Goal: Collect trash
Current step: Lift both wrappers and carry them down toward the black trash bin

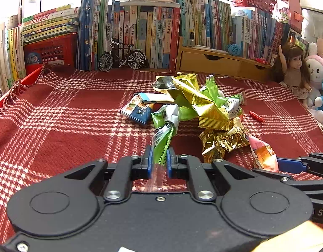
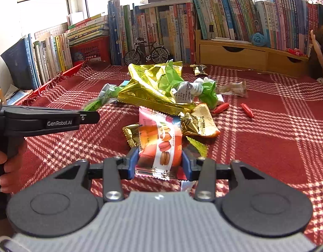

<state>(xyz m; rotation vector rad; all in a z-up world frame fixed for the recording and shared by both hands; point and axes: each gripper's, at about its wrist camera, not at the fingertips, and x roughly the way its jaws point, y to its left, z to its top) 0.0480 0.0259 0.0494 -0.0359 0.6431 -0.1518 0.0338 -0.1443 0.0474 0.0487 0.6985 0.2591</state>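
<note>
My left gripper [image 1: 160, 151] is shut on the twisted end of a green wrapper [image 1: 164, 130], which trails back to a heap of gold and green wrappers [image 1: 195, 103] on the red checked cloth [image 1: 77, 115]. My right gripper [image 2: 160, 153] is shut on a pink macaron packet [image 2: 161, 140], which bulges between the blue pads. Just beyond it lies the wrapper heap [image 2: 157, 88]. In the right wrist view the left gripper [image 2: 94, 116] comes in from the left, held by a hand [image 2: 5, 163]. The macaron packet [image 1: 263, 153] also shows at the right of the left wrist view.
A blue biscuit packet [image 1: 138, 110] and crumpled gold foil [image 1: 222, 141] lie by the heap, with small red pieces [image 2: 246, 110] to its right. Books [image 1: 140, 27], a toy bicycle [image 1: 121, 57], wooden drawers [image 1: 212, 62], a doll [image 1: 291, 67] and a red basket [image 1: 50, 51] line the back.
</note>
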